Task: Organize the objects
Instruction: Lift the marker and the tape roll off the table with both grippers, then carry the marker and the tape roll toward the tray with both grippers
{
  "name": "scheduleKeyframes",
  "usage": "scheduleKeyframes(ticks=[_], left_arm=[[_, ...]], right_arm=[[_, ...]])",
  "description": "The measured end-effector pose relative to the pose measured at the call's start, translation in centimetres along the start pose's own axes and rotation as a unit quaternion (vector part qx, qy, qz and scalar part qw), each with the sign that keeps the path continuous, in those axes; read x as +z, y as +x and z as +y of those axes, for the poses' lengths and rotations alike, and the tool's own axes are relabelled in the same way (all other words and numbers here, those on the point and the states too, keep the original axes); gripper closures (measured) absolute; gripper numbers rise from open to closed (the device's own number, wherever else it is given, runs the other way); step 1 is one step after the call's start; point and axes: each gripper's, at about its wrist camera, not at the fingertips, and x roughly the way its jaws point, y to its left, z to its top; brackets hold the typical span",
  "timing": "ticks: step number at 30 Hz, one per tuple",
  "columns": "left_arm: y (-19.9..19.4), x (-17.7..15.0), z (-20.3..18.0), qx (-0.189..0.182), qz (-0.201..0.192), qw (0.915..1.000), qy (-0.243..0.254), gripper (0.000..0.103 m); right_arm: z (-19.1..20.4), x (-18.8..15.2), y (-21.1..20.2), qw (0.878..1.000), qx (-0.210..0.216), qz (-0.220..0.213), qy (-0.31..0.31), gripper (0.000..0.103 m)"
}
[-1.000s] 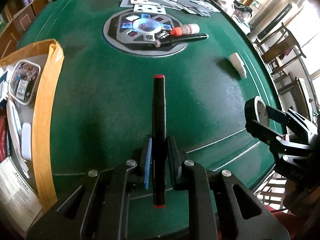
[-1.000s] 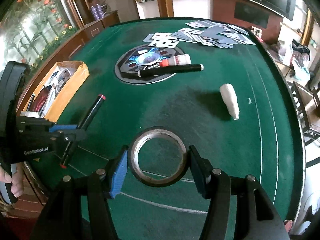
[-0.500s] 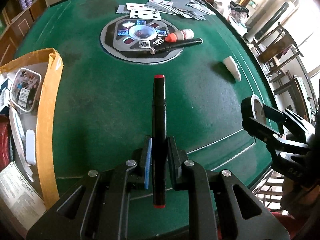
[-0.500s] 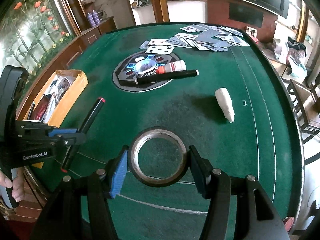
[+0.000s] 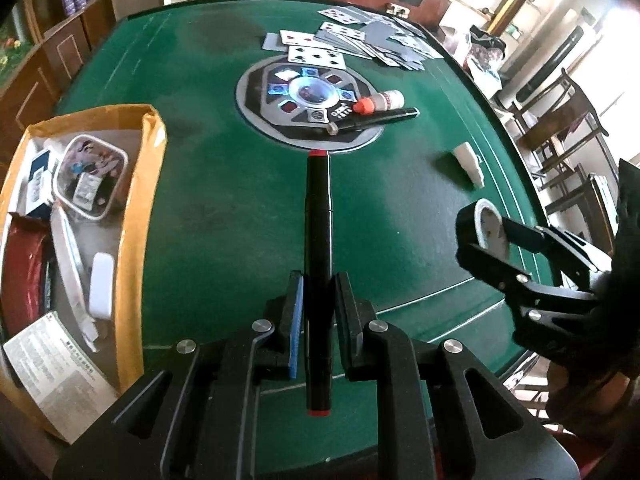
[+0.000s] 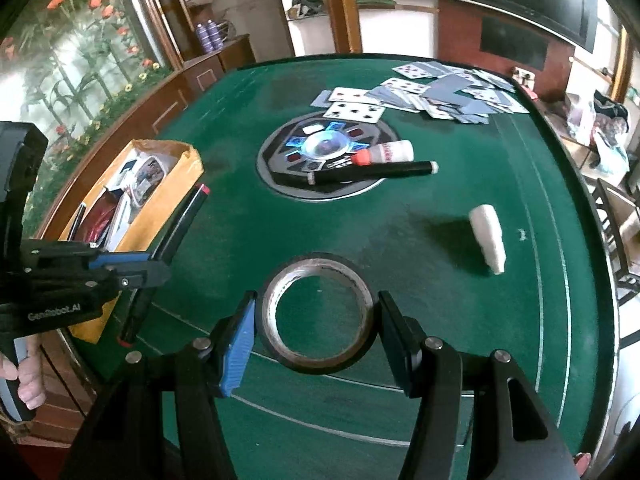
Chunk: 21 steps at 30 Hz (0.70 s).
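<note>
Left gripper is clamped low on a light, rigid, slick marker, right gripper across a stiff tape roll; slippage judged possible.

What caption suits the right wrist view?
Right gripper clamps a tape roll above the green table; left gripper holds a marker.

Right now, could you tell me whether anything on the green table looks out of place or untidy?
Yes. Playing cards lie scattered at the far edge, a marker and small bottle rest across the round centre panel, and a white bottle lies on its side.
</note>
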Motion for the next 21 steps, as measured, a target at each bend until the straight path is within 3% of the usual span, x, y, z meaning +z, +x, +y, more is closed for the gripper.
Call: scheduleKeyframes(ticks=[8, 16, 21], left_arm=[[-0.7, -0.4, 1.3, 0.027, -0.001, 0.9996, -0.013, 0.089], [-2.9, -0.4, 2.3, 0.071, -0.030, 0.9970, -0.009, 0.089], [-3.7, -0.7, 3.0, 0.079, -0.038, 0.9961, -0.012, 0.089]], right_arm=[[2.4, 0.4, 1.5, 0.999, 0.020, 0.010, -0.024, 0.045], [4.9, 1.1, 2.2, 0.998, 0.037, 0.013, -0.051, 0.045], [6.1, 1.3, 2.6, 0.997, 0.044, 0.015, -0.061, 0.045]])
